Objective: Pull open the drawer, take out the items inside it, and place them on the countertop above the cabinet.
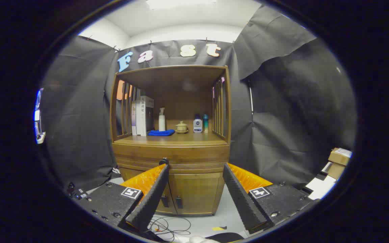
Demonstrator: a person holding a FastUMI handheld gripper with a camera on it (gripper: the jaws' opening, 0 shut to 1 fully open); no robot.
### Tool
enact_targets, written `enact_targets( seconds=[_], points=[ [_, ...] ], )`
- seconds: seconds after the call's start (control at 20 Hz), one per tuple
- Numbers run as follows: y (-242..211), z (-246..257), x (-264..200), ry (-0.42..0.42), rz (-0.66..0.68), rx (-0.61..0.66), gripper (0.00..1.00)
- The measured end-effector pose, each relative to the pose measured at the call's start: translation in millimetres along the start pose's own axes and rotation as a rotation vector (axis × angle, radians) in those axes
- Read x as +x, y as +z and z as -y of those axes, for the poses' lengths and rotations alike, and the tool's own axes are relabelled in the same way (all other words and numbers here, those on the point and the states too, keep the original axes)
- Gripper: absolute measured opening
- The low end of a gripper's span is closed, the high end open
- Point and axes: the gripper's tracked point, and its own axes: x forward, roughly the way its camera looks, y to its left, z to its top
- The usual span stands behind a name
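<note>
We hold the gripper [194, 168] spread wide and empty, well short of the cabinet [171, 158]. Its drawer [181, 158] sits shut under the countertop's [171, 139] front edge, the small knob [163, 161] by our left fingertip. Risk: the fingers slip off so small a knob.

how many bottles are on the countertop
3: a white pump bottle behind the blue cloth, and a white one beside a teal one right of the teapot. The books may hide more.
</note>
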Motion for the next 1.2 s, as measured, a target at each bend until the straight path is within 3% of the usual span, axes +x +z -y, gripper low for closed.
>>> enact_targets(
  seconds=[0.8, 1.2],
  points=[
    [4.9, 6.6, 6.4, 0.000, -0.002, -0.006, 1.00],
    [19.6, -4.9, 52.6, 0.005, 0.002, -0.017, 1.00]
  ],
)
